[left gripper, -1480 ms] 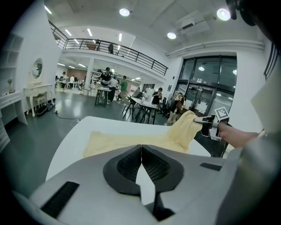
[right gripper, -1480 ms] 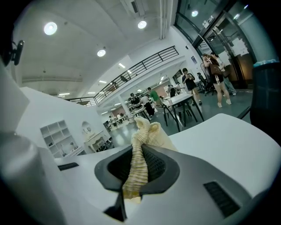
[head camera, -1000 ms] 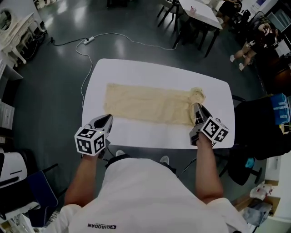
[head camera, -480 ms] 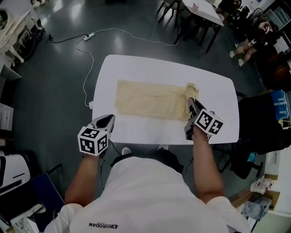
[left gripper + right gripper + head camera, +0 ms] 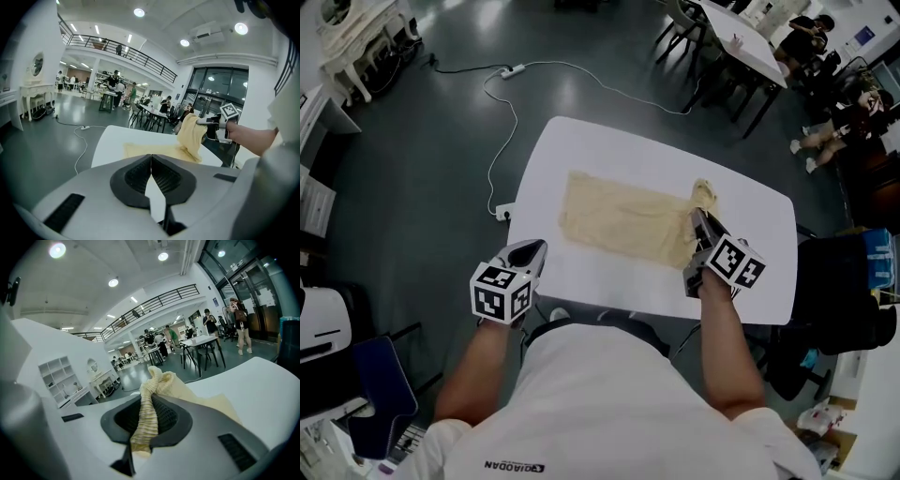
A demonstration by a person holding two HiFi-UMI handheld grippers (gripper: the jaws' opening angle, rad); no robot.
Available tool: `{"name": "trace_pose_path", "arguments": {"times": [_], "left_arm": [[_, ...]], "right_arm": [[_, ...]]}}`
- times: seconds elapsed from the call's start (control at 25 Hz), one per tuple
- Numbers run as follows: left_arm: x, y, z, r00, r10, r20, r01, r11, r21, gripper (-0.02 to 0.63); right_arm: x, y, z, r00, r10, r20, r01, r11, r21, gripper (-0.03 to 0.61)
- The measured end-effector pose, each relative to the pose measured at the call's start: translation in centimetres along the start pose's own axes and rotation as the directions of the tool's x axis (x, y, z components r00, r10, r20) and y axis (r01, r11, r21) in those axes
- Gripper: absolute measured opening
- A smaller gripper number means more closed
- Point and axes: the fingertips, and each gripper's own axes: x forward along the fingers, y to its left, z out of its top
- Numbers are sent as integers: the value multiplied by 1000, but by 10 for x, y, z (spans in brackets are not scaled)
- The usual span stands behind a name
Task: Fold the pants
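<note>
Cream pants (image 5: 619,217) lie flat across the white table (image 5: 581,141). Their right end is bunched and lifted, and my right gripper (image 5: 698,218) is shut on it. In the right gripper view the gathered cloth (image 5: 161,380) runs down between the jaws of that gripper (image 5: 146,411). My left gripper (image 5: 534,249) hangs at the table's near left corner, just off the edge, shut with nothing in it. In the left gripper view its jaws meet (image 5: 151,161), the pants (image 5: 152,151) lie beyond them, and the raised end (image 5: 192,136) hangs from the right gripper (image 5: 213,127).
A white power strip (image 5: 514,70) and its cable lie on the dark floor beyond the table. Tables and chairs (image 5: 736,42) with seated people stand at the back right. A black chair (image 5: 848,309) is close to the table's right side.
My right gripper has carried the pants' right end leftward, so the spread cloth looks shorter. The left gripper has shifted a little along the table's near edge.
</note>
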Motion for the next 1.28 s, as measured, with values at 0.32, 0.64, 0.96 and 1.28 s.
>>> {"name": "trace_pose_path", "arguments": {"times": [0.32, 0.64, 0.96, 1.28], "left_arm": [[-10, 20, -6, 999, 43, 13, -43, 999, -20, 28], [-26, 36, -17, 997, 82, 12, -81, 996, -45, 28], [-38, 51, -28, 993, 117, 15, -115, 989, -97, 28], [-41, 53, -28, 994, 102, 37, -95, 983, -160, 28]], "right_arm": [[38, 41, -27, 995, 74, -72, -75, 997, -13, 63], [95, 79, -64, 988, 77, -134, -74, 997, 23, 66], [136, 117, -74, 986, 39, -163, -52, 996, -77, 69], [191, 149, -130, 961, 8, -278, -68, 976, -207, 71]]}}
